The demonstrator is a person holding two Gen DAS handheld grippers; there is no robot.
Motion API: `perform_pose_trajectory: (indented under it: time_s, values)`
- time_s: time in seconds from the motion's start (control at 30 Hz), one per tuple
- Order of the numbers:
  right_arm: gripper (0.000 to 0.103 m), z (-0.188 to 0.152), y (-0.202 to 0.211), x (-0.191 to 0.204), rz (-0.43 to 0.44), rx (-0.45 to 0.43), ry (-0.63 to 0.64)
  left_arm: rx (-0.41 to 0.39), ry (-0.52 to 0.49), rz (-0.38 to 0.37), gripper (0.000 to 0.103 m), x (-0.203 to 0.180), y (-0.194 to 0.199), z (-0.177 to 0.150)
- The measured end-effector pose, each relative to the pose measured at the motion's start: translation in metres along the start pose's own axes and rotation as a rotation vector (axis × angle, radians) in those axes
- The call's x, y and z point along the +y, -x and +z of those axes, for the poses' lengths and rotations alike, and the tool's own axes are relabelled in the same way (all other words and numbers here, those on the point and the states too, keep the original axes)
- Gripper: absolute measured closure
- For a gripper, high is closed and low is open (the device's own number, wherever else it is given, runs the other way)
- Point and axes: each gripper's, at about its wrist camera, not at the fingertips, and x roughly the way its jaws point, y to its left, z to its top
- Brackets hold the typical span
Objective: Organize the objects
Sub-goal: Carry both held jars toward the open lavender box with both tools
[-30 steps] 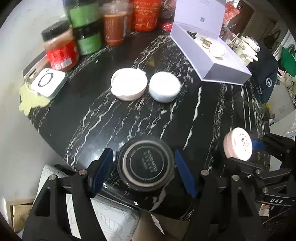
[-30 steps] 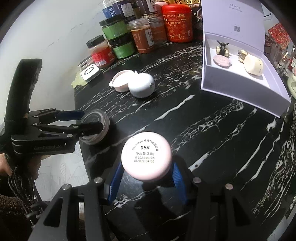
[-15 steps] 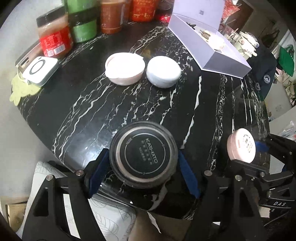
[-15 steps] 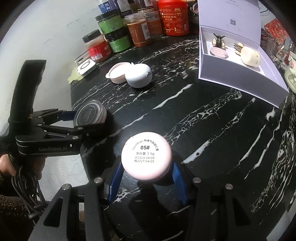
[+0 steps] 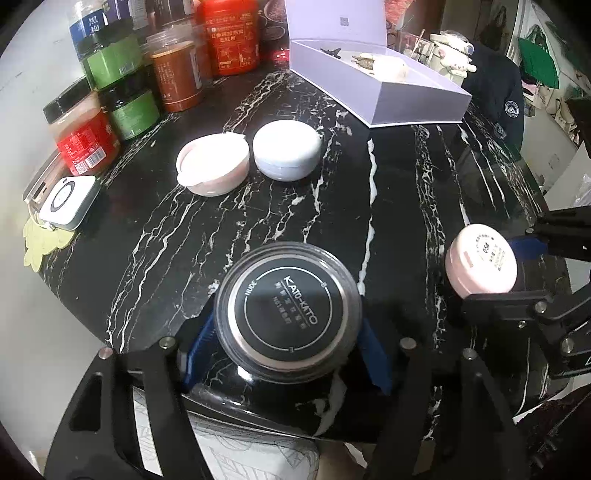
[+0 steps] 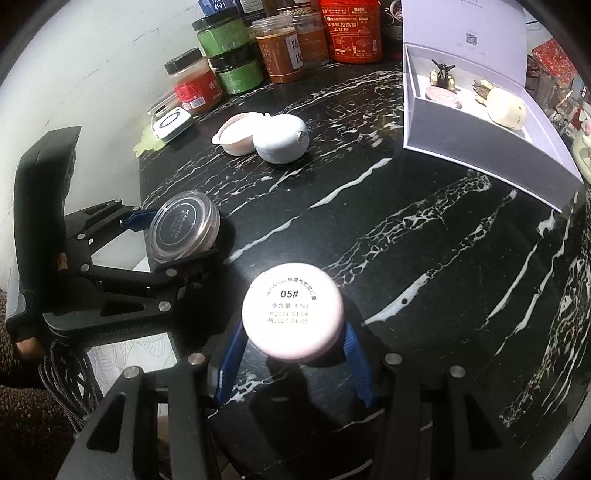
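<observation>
Your table (image 5: 406, 184), black marble veined white, carries everything. At its far edge the lilac box (image 5: 417, 103) sits lid-up, a few small pieces already inside; that reads as the likely home for loose cosmetics.

Back-left, jars (image 5: 177, 81) crowd the wall, out of your working lane. The red canister's label (image 6: 351, 33) shows Chinese print, partly legible; I won't guess at it.

Mid-table, a pink compact (image 5: 212, 164) and a white compact (image 5: 287, 155) stand touching, paired, apparently waiting their turn.

Your left gripper (image 5: 284, 332) has just been closing; the black-lidded jar (image 5: 288, 317) is between its blue pads, which now press its sides. It sits tilted at the near table edge and seems clear of the marble. Lid reads "KATO-KATO" and "NUDE".

Your right gripper (image 6: 293, 336) is clamped on the pink pot (image 6: 293, 310), held base-up above the table. The base reads "05#", with dates 2024/04/06 and 2027/04/05.

Both loads hang near you, well apart from the box: likely carried as a pair to save a trip.
</observation>
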Motion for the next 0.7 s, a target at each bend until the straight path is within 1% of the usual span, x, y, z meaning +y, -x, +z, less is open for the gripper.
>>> perform_pose_trajectory:
  time_s: [0.1,0.23,0.33,0.4,0.47,0.7]
  values:
    - [0.051,0.001,0.004,0.002,-0.002,-0.009,0.006,0.022,-0.002,-0.022,0.036,0.001,0.002,0.0]
    - [0.051,0.002,0.01,0.003,-0.004,-0.02,0.001,0.044,0.041,-0.07,0.037,0.004,0.006,-0.002]
    - [0.051,0.004,0.016,0.005,-0.01,-0.033,0.003,0.043,0.031,-0.076,0.037,0.003,0.013,0.001]
    - [0.051,0.006,0.022,0.005,-0.013,-0.046,-0.001,0.044,0.041,-0.073,0.037,0.003,0.02,0.006]
    - [0.051,0.008,0.027,0.004,-0.019,-0.057,-0.006,0.03,0.043,-0.088,0.037,0.003,0.028,0.011]
    - [0.051,0.015,0.048,0.002,-0.046,-0.081,-0.024,0.005,-0.017,-0.065,0.037,-0.003,0.05,0.031]
